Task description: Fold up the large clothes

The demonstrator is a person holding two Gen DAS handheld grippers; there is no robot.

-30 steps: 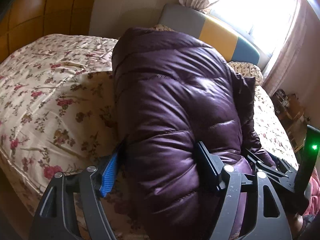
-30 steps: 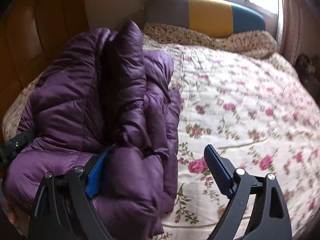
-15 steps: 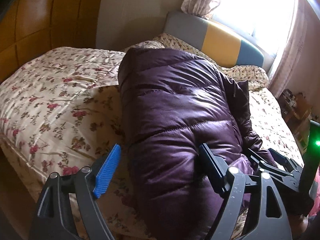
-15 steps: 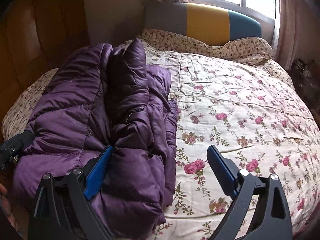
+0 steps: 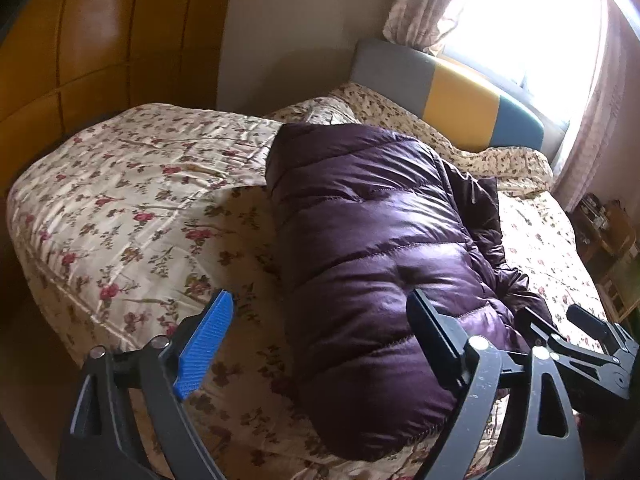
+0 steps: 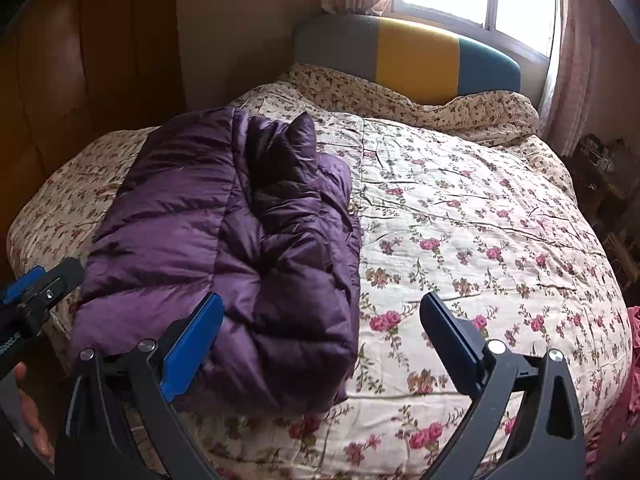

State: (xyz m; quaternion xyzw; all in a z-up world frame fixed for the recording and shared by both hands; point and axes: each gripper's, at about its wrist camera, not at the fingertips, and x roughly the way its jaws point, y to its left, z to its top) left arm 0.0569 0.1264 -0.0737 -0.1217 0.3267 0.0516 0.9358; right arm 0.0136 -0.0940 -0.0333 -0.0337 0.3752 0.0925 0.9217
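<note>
Bed with floral quilt fills both views; more of the mattress edge and headboard shows than a second ago, both cameras now sitting higher and further back.

Purple down jacket lies folded into a long bundle on the quilt, centre of the left wrist view, left-centre of the right wrist view. Its position on the bed is unchanged.

Left claw: jaws have just been opening and stand wide. A second ago both pads were against the bundle's near end; now the blue pad is clear, over the quilt. The black pad overlaps the jacket; contact cannot be told.

Right claw: jaws have just been opening, fully spread. The blue pad, earlier pressed into the fabric, is now in front of the jacket's near corner; nothing gripped.

Hand visible at lower left, right wrist view.
</note>
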